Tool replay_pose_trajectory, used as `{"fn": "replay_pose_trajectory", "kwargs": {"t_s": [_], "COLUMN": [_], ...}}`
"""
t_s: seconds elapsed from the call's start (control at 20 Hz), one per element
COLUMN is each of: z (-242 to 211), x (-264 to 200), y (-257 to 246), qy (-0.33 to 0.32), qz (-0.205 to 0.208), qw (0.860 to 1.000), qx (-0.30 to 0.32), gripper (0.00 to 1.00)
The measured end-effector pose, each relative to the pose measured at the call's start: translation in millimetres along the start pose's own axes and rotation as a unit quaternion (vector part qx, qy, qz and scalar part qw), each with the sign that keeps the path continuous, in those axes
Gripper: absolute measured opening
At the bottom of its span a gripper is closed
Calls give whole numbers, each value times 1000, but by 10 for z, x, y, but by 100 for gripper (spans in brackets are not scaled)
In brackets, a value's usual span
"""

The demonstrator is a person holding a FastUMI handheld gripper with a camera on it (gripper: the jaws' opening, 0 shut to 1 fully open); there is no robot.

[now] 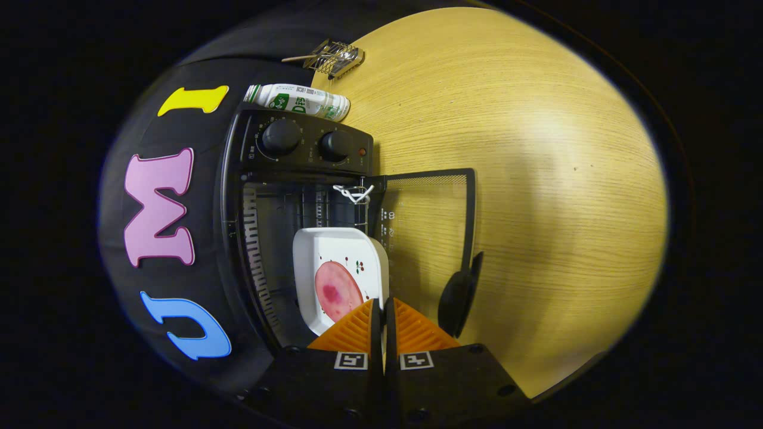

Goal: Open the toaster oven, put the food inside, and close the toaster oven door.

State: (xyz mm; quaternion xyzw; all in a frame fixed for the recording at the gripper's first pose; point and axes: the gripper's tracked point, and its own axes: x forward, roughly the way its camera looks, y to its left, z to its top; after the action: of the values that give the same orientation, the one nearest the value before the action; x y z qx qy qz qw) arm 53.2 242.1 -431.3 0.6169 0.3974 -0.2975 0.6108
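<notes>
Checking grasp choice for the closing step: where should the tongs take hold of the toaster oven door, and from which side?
Probably by the dark handle on the free edge of the open door, coming from the outer side, away from the oven cavity. It stands proud of the frame. The tongs look closed on the white dish rim.

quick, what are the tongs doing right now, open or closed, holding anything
Tongs: closed on the rim of the white dish, which holds the food and sits in the mouth of the open toaster oven.
</notes>
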Motion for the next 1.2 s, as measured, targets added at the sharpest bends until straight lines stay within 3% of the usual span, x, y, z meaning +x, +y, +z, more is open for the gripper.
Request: {"fn": "replay_pose_trajectory", "kwargs": {"t_s": [0.6,0.85,0.95,1.15,1.2], "z": [5,-30,-28,-65,-91], "x": [507,524,501,360,380], "y": [453,545,579,555,495], "qy": [-25,5,9,34,43], "qz": [11,42,47,39,29], "qw": [999,998,998,998,998], "qx": [33,49,50,48,43], "gripper": [6,11,24,63,81]}}
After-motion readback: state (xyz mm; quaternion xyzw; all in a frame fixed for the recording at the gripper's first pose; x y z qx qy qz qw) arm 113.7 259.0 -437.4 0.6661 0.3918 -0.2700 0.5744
